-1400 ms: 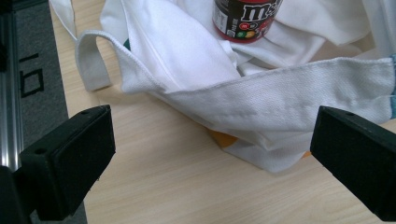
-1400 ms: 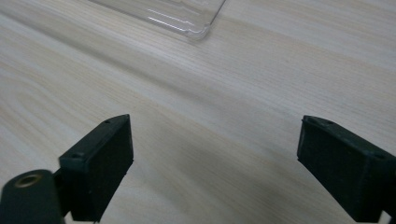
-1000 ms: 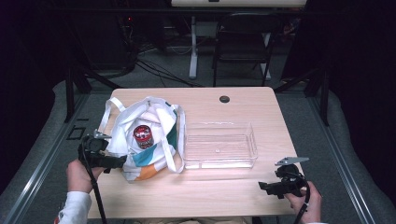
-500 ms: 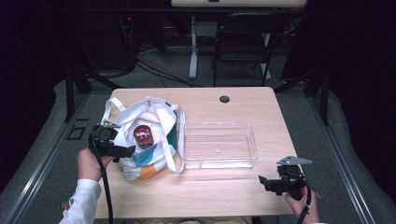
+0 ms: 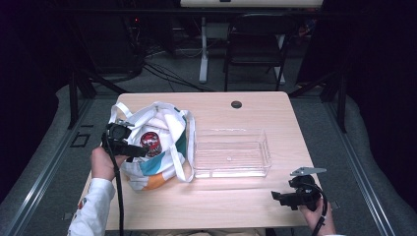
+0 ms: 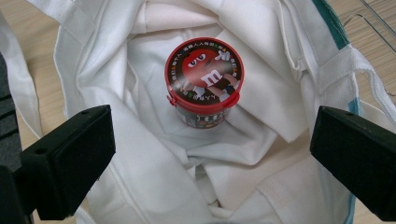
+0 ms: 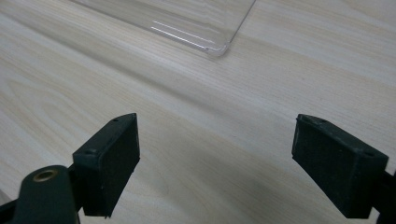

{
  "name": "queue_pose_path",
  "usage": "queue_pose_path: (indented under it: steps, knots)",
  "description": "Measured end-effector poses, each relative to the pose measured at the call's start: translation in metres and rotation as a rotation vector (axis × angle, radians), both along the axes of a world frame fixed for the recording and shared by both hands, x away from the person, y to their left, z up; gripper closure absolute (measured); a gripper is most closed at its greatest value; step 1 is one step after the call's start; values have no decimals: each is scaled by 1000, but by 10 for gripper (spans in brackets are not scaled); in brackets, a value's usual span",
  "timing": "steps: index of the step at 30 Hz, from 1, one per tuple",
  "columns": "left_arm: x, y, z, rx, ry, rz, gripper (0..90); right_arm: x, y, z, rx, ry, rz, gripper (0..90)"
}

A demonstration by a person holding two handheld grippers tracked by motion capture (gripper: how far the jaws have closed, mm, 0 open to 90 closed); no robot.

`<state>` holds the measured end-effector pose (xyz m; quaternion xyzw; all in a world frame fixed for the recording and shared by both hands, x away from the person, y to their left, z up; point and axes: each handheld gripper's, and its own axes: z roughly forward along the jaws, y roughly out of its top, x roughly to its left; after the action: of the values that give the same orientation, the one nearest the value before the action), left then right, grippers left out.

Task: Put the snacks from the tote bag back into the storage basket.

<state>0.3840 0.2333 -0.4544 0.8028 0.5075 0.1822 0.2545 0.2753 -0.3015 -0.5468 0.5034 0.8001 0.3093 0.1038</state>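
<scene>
Between the left gripper's (image 6: 212, 158) wide-spread jaws, white cloth; nothing clamped. Just beyond the jaws stands a small tub (image 6: 204, 84) with a red lid, upright, down inside the bag (image 6: 140, 154). High view: left gripper (image 5: 129, 146) hangs over the bag's left side, hand (image 5: 104, 163) behind it, cable trailing toward the table's (image 5: 216, 204) near edge. Tub (image 5: 150, 142) sits near the middle of the bag (image 5: 162, 167), which lies left of the clear tray (image 5: 231, 172), touching or nearly so.

Right gripper (image 7: 217, 163): jaws released wide over bare wood, holding nothing. Tray corner (image 7: 219, 49) lies ahead of them. High view puts that gripper (image 5: 280, 198) near the tray's front right corner, apart from it, by the table's near edge.
</scene>
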Motion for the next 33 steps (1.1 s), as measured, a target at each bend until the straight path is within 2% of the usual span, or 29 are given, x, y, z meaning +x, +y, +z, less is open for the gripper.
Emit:
queue_pose_path:
  steps: [14,21,33]
  knots:
    - [27,-5,-8,-31,39,9,2,1,0,0,2,-2,-10,147]
    - [35,-7,-12,-43,58,14,2,0,-1,1,1,-21,-23,147]
    - [50,-14,-26,-45,104,16,2,0,1,1,-19,-21,-22,148]
